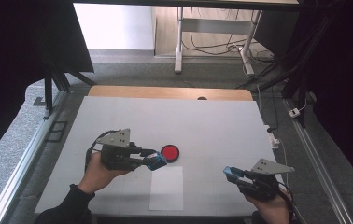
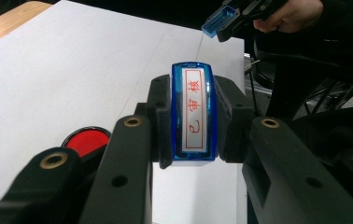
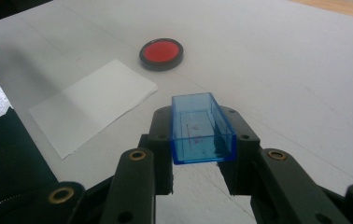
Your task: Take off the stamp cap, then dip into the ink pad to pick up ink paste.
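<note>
Stamp: translucent blue body, white face with red characters inside a red border. Cap: clear blue, hollow. Ink pad: red disc in a black rim, just beyond the paper, which is plain white. Worktop: pale grey cover, light wood edge on its far side from the paper. Tools: black, with brass-coloured rivets and grey top plates.

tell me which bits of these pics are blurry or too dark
High view: dark, detail-less sides, table evenly lit. Left gripper view: stamp sharp, near claw arms soft, ink pad slightly blurred. Right gripper view: blue cap crisp, paper bright, bottom-left corner dark.
</note>
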A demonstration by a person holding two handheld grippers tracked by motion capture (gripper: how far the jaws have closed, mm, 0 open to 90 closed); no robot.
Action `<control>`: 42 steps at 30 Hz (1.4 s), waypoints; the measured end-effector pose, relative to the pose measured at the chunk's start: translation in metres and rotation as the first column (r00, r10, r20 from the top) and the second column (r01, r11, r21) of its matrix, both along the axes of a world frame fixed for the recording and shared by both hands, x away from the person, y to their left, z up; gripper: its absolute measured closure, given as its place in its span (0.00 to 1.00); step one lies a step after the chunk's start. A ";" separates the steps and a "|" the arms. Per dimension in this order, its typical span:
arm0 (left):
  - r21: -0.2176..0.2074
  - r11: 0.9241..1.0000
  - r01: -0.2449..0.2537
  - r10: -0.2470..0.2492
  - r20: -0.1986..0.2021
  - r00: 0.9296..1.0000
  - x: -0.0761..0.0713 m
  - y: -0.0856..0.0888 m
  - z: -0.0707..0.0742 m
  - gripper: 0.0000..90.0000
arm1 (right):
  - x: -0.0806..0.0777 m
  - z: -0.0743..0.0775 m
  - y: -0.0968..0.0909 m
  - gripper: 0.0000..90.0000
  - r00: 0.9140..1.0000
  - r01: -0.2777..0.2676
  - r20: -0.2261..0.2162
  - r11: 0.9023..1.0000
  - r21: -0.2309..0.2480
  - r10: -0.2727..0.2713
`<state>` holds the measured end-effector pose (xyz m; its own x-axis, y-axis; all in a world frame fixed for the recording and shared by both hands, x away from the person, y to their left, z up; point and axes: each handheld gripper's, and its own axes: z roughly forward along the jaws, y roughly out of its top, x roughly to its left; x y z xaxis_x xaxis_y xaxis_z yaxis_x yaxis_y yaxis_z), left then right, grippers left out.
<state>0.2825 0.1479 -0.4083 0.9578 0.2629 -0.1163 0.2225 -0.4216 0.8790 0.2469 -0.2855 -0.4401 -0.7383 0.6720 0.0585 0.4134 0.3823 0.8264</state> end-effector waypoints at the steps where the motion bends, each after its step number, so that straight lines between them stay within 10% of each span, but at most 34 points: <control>1: 0.001 1.000 -0.003 0.003 -0.001 1.000 0.000 0.000 0.000 0.78 | 0.000 0.000 -0.002 0.76 1.000 0.007 -0.001 1.000 0.001 -0.007; 42: 0.068 0.987 -0.145 0.147 -0.030 0.989 0.036 -0.008 -0.002 0.78 | -0.003 -0.013 -0.024 0.76 0.994 0.076 -0.085 0.997 0.006 -0.075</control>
